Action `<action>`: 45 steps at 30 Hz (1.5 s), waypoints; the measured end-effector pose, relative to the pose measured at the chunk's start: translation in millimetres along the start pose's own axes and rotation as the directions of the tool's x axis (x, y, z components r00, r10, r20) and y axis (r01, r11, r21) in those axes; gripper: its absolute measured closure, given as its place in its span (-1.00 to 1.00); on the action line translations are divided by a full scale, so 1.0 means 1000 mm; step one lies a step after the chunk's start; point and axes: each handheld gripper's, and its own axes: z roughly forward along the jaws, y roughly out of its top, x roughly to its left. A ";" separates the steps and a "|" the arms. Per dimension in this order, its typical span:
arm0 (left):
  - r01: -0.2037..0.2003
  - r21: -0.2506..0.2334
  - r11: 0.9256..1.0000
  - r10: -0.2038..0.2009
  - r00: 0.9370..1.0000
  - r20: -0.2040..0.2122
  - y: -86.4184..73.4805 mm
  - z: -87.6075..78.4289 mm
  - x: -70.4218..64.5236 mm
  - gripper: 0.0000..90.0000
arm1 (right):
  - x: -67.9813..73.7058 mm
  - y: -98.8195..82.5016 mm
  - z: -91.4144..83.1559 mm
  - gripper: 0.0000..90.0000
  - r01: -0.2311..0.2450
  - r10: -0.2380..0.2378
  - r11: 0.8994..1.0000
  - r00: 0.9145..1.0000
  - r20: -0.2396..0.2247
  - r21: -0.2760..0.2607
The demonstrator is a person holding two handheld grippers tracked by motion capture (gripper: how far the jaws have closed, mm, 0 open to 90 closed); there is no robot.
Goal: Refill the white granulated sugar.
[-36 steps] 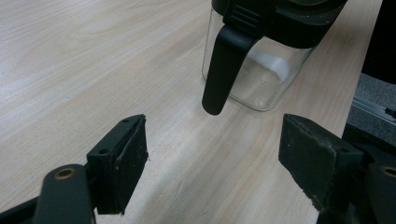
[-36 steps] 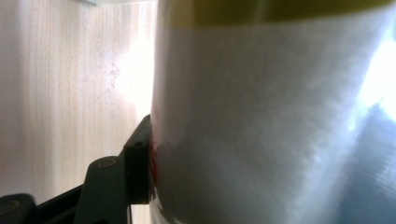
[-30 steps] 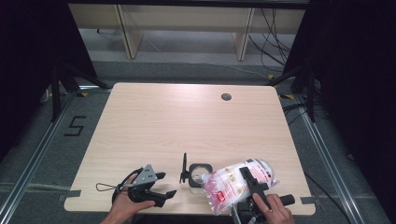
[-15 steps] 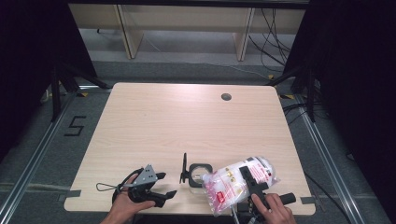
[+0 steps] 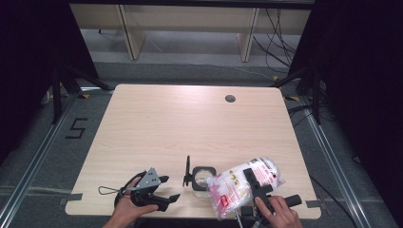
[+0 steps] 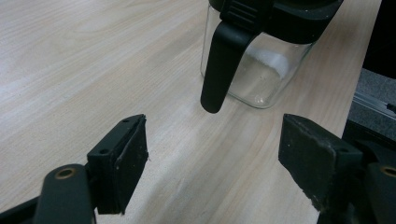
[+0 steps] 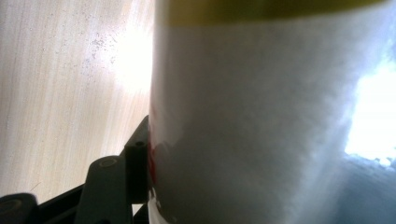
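At the near edge of a pale wooden table (image 5: 190,123), the left gripper (image 5: 164,190) lies low in a person's left hand (image 5: 127,209), its jaws spread wide with nothing between them, pointing toward a clear glass jar (image 5: 202,178). The jar stands just beyond the jaws, its black hinged lid (image 5: 187,171) tipped up on edge at its left side. To the right, a plastic bag (image 5: 244,185) of white contents, printed in red, leans over the jar's right side. The right gripper (image 5: 252,183) lies across the bag, pinching it; in the right gripper view one jaw presses the bag's side, the other apparently hidden behind it. The right hand (image 5: 280,213) holds that gripper near the table's corner.
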 end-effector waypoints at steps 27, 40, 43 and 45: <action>0.026 0.010 1.000 -0.026 1.000 -0.010 0.000 0.000 -0.002 -0.48 | -0.006 0.001 -0.001 -0.07 0.052 -0.052 0.999 0.999 0.003 0.005; 0.021 0.012 1.000 -0.021 1.000 -0.011 0.000 -0.001 -0.001 -0.48 | -0.010 0.001 -0.004 -0.06 0.139 -0.138 0.989 0.990 -0.026 0.052; 0.019 0.014 1.000 -0.019 1.000 -0.012 0.000 -0.001 -0.001 -0.48 | -0.010 0.002 -0.004 -0.06 0.138 -0.137 0.989 0.990 -0.013 0.046; 0.020 0.007 1.000 -0.020 1.000 -0.014 0.000 0.000 -0.002 -0.48 | -0.010 0.002 -0.005 -0.06 0.138 -0.137 0.989 0.990 -0.016 0.049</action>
